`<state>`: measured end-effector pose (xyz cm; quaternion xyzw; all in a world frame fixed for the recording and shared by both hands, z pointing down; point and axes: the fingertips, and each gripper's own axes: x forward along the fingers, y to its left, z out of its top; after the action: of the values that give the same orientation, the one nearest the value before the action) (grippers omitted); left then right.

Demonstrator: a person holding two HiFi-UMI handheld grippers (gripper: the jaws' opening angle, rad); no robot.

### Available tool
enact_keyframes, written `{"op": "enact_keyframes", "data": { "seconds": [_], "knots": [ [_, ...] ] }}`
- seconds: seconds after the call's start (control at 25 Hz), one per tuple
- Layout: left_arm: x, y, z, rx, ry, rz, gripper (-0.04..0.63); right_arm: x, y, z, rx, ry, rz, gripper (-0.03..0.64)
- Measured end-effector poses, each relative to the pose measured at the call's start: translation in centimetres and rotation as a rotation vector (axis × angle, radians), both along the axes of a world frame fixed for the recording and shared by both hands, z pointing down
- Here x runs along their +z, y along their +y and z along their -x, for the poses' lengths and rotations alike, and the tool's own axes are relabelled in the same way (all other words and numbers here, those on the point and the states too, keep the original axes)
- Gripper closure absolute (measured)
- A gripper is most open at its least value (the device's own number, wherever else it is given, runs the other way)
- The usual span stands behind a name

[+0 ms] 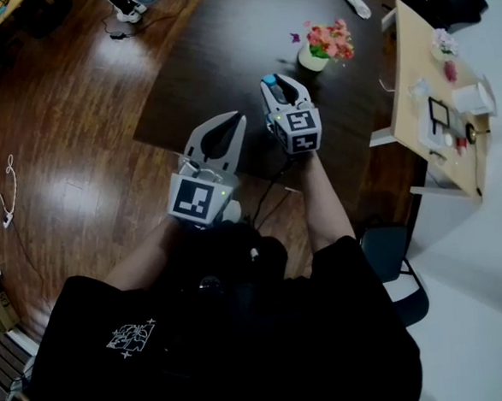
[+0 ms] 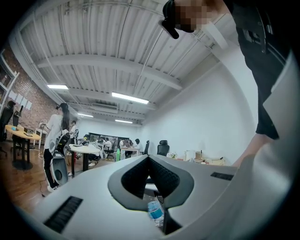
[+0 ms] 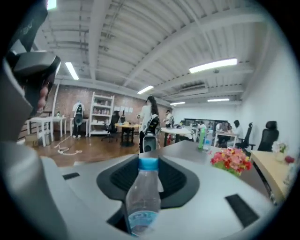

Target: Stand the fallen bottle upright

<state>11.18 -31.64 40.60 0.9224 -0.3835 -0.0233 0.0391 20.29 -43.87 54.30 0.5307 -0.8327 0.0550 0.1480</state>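
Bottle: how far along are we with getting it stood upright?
Done: the bottle is gripped, clamped between the right gripper's jaws. In hand: it lies along the jaws, blue cap pointing out over the dark table rather than up. Left: tip it cap-up, set its base on the table and release. The left gripper is shut and takes no part.

- Grey left gripper (image 2: 149,158): jaws together, tips touching.
- Small clear plastic bottle with a blue label (image 2: 155,213) shows in the gap below the tips.
- Person in white (image 2: 54,140) stands far left.
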Motion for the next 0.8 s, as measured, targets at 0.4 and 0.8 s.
{"op": "enact_keyframes", "data": {
  "seconds": [0.4,0.8],
  "knots": [
    [0.9,0.8,-0.7,0.014,0.014,0.064,0.597,-1.3,1.4,-4.9,0.331,-0.155,-0.221,0.456],
    [0.6,1.6,-1.1,0.039,0.002,0.049,0.597,-0.7,3.4,-4.8,0.331,-0.092,-0.232,0.453]
  ]
}}
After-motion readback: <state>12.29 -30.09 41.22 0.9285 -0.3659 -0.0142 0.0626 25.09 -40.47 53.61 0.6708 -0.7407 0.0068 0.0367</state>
